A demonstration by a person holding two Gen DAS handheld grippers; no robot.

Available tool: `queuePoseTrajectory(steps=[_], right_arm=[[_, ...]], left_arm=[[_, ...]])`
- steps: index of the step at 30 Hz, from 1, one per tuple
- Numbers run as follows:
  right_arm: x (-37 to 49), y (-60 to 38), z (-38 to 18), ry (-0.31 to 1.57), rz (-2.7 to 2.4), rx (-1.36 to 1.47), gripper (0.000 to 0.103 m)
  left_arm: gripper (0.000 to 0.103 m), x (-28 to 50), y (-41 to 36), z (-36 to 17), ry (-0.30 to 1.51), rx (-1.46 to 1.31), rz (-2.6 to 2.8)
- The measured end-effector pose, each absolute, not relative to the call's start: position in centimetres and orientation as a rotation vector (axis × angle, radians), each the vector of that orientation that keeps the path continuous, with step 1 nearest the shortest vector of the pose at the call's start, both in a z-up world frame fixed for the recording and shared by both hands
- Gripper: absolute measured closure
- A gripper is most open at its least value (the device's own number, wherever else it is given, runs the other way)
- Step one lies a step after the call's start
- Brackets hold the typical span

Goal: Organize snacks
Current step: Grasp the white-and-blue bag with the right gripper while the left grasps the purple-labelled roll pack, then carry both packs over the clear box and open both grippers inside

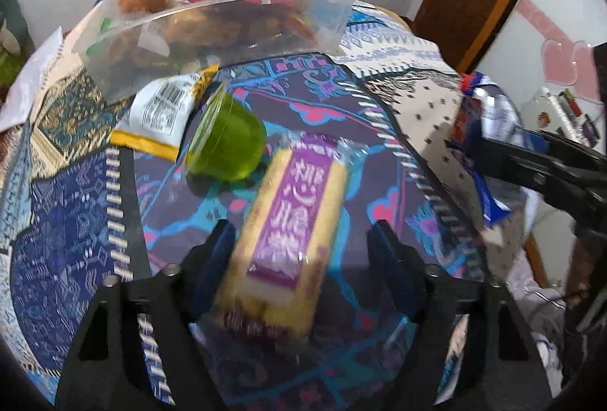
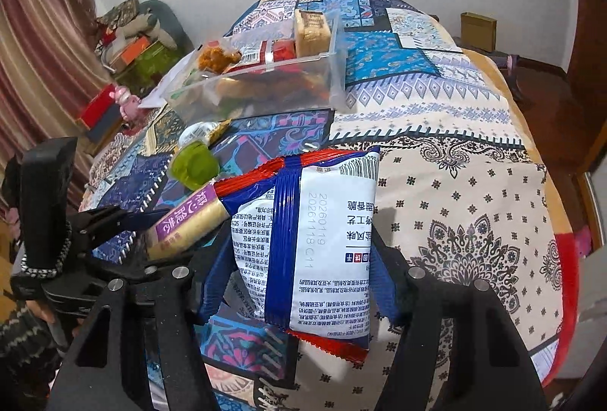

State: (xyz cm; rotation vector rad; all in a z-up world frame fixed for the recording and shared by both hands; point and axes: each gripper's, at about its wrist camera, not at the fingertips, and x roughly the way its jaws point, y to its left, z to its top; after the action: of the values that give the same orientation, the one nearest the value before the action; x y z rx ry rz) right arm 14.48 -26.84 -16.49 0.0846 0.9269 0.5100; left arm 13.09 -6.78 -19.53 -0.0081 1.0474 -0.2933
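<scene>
Far clear bin holds mixed snacks. Left gripper clamps wafer bar; right gripper clamps blue packet.

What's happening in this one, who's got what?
A person is sorting snacks on a patchwork tablecloth. The left gripper holds a purple-labelled yellow snack bar; the right gripper holds a blue-and-white snack packet. The clear bin already contains several snacks. A green jelly cup remains on the cloth.

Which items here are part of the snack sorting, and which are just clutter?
Job: clear bin, purple-label bar, blue-and-white packet, green jelly cup, yellow-edged packet.
Clutter: patterned cloth, boxes beside the curtain.
</scene>
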Motion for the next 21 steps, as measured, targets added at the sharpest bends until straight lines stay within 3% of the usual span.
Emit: queuePoseTrajectory(steps=[4,21], right_arm=[[14.5,-26.8,-16.4,0.925,0.518,0.094,0.043],[16.3,-25.7,-12.0,0.804,0.547,0.093,0.043]], left_arm=[[0.057,14.0,-7.6,-19.7,1.022,0.006,-0.286],[0.059,14.3,-4.4,-11.4,0.810,-0.107,-0.237]])
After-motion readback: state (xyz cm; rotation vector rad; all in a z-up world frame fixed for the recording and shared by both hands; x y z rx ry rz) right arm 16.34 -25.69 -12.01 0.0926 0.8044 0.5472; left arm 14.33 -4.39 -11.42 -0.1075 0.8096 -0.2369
